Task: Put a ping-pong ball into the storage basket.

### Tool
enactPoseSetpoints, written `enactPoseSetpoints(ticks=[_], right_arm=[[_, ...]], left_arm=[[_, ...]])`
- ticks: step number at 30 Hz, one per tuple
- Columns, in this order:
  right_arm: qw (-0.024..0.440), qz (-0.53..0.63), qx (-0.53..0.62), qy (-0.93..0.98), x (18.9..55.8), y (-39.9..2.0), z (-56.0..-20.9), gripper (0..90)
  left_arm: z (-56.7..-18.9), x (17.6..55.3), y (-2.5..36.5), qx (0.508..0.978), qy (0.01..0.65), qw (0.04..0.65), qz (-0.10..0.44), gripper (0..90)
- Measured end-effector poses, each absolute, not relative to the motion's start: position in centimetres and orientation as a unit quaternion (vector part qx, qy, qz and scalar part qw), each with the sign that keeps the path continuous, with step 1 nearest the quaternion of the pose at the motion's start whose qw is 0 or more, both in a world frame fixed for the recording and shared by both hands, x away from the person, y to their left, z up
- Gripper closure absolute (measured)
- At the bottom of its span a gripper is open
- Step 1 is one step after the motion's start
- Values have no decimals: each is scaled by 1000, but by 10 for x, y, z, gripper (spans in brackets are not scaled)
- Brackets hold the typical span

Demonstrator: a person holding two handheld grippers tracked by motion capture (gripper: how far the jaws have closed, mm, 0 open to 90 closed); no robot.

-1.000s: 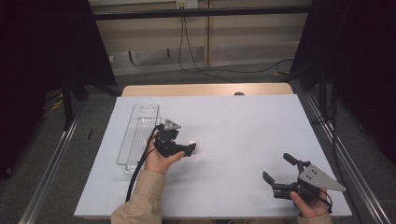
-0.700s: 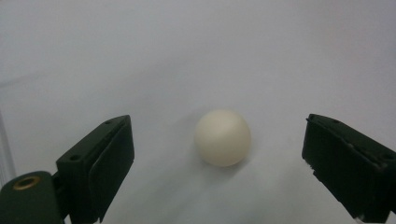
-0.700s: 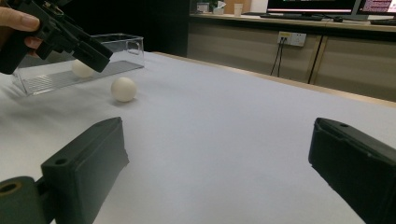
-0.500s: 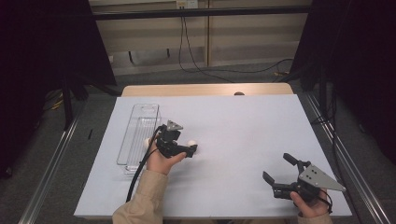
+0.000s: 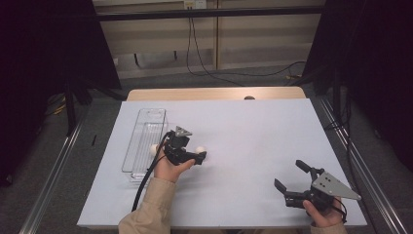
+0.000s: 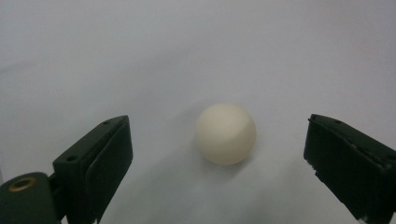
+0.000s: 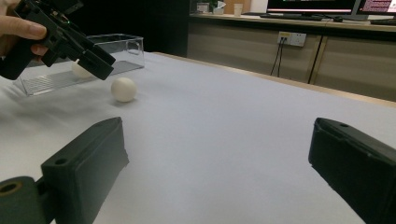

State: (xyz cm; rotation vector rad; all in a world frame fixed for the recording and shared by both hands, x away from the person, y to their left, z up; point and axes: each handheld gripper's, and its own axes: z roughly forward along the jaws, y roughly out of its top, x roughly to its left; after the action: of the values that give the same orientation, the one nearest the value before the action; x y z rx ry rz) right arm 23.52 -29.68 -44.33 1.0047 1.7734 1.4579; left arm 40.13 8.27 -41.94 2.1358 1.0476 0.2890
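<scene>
Fingers first: the left gripper (image 6: 217,154) is holding its jaws spread wide, and they've just been opening a touch more. Sitting between them is a cream ball (image 6: 226,133), with daylight on both sides, so neither pad is pressing on it. It's resting on the white table cover (image 5: 253,131), a bit nearer the right-hand jaw in the left gripper view.

From the high view, the left gripper (image 5: 195,157) is sitting just left of the table's centre, nose pointing toward 3 o'clock and tipped down at the cover, with the ball (image 5: 199,150) peeking out at its tip. The person's left hand (image 5: 170,168) is wrapping the body from underneath, and the tan sleeve (image 5: 148,209) is running back toward 7 o'clock to the near edge. The cable is trailing off the same way.

At about 9 o'clock from that gripper, a clear plastic tray (image 5: 146,122) is lying lengthwise, with a second ball (image 5: 154,149) inside it.

Over at 4 o'clock, well apart, the right gripper (image 5: 291,176) is also standing wide open with nothing in it, jaws aiming toward 10 o'clock. The right hand (image 5: 324,214) is gripping it low at the near edge, roughly level with the table, going by the right gripper view.
</scene>
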Motion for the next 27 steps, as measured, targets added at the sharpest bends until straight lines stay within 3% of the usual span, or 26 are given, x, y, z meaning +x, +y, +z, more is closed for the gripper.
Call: enactPoseSetpoints(ticks=[27], right_arm=[[312, 553, 381, 672, 235, -297, -443, 34]], left_arm=[[-427, 403, 77, 833, 409, 352, 119, 90]])
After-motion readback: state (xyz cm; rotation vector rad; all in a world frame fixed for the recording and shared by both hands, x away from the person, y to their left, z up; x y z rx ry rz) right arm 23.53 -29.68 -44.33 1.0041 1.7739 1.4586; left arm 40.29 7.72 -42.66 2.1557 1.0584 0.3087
